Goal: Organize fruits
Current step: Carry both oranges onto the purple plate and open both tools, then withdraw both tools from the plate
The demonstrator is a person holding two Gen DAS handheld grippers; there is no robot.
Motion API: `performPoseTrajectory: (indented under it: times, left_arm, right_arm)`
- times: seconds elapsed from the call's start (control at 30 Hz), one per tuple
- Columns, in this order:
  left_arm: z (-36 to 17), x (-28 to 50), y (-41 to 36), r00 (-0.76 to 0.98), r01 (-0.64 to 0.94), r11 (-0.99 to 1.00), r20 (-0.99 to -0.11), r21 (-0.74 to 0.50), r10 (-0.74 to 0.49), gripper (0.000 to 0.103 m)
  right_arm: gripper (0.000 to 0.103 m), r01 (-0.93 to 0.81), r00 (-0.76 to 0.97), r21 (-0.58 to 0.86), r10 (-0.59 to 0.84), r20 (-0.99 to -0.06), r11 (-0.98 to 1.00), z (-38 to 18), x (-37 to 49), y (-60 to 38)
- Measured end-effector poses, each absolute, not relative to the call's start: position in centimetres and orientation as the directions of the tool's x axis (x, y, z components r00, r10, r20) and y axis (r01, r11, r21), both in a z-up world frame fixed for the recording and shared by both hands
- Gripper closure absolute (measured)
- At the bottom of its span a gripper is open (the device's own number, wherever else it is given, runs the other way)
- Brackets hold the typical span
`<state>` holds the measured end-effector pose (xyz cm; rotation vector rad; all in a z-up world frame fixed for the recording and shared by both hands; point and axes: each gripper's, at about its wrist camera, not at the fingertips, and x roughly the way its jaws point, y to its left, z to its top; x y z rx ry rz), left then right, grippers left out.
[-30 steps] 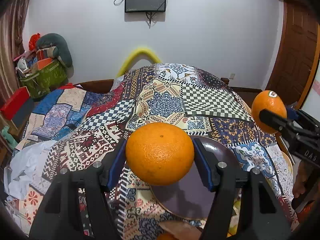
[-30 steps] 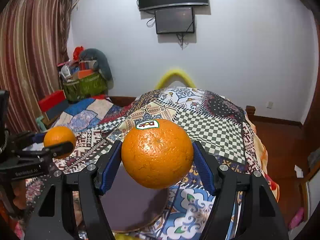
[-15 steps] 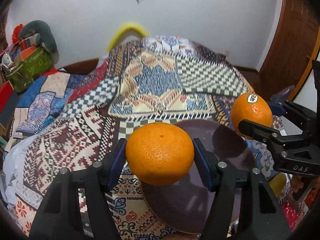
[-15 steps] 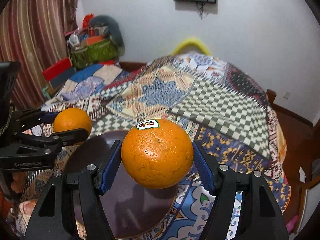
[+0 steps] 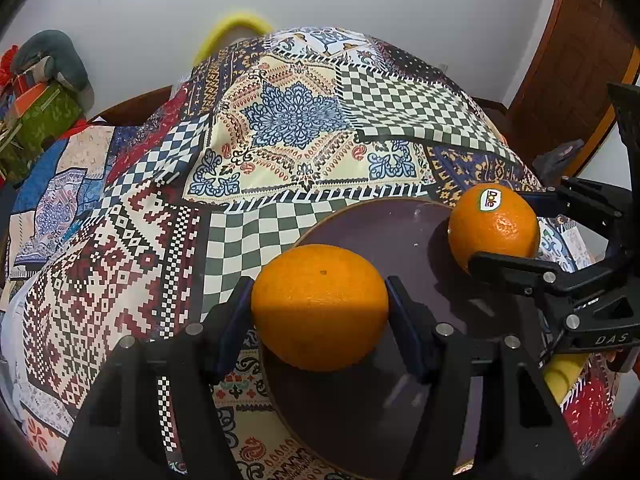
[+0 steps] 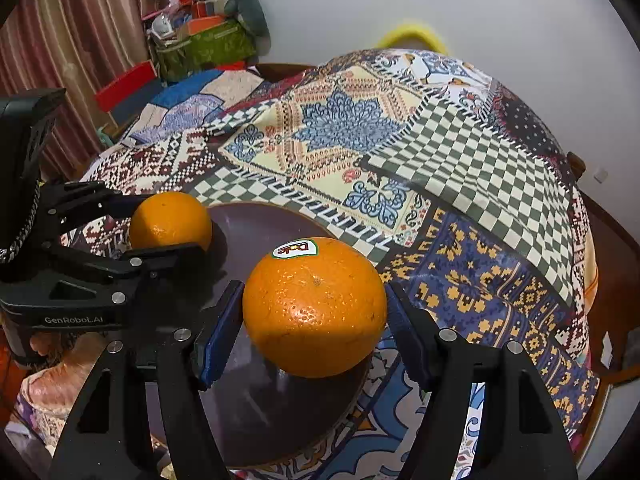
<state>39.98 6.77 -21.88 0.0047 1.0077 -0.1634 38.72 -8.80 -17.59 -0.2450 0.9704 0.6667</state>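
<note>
My left gripper (image 5: 320,312) is shut on a plain orange (image 5: 320,304), held over the left part of a dark purple round plate (image 5: 384,232). My right gripper (image 6: 314,312) is shut on an orange with a Dole sticker (image 6: 314,308), held over the plate's right side (image 6: 260,232). Each view shows the other gripper: the right one with the stickered orange (image 5: 494,228) at the right of the left wrist view, the left one with the plain orange (image 6: 170,222) at the left of the right wrist view. Both oranges sit low, close to the plate; contact with it is unclear.
The plate lies on a patchwork cloth (image 5: 296,120) covering a round table. A yellow fruit (image 5: 560,376) shows partly below the right gripper. A pile of bags and boxes (image 6: 204,36) stands by the wall at the back left. A wooden door (image 5: 576,60) is at the right.
Both grippers have tilted down and lowered with their oranges, from above the table to just over the plate. The two oranges have come closer together.
</note>
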Motion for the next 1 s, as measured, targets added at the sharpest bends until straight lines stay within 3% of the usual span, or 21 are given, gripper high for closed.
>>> performPoseTrajectory:
  times: [0.43,1.0]
  left_arm:
    - [-21.7,39.8,6.4,0.530,0.151,0.985,-0.835,-0.080,-0.149,0.034]
    - [-16.6,35.6,7.9,0.638,0.088,0.995,-0.766,-0.035,-0.083,0.031]
  right_arm:
    - [0.035,-0.642,0.375,0.065,0.387,-0.843,0.764,-18.1,38.6,-8.5]
    - [0.033,-0.643,0.408,0.051,0.398,-0.822,0.764,-14.9,35.6,-9.1]
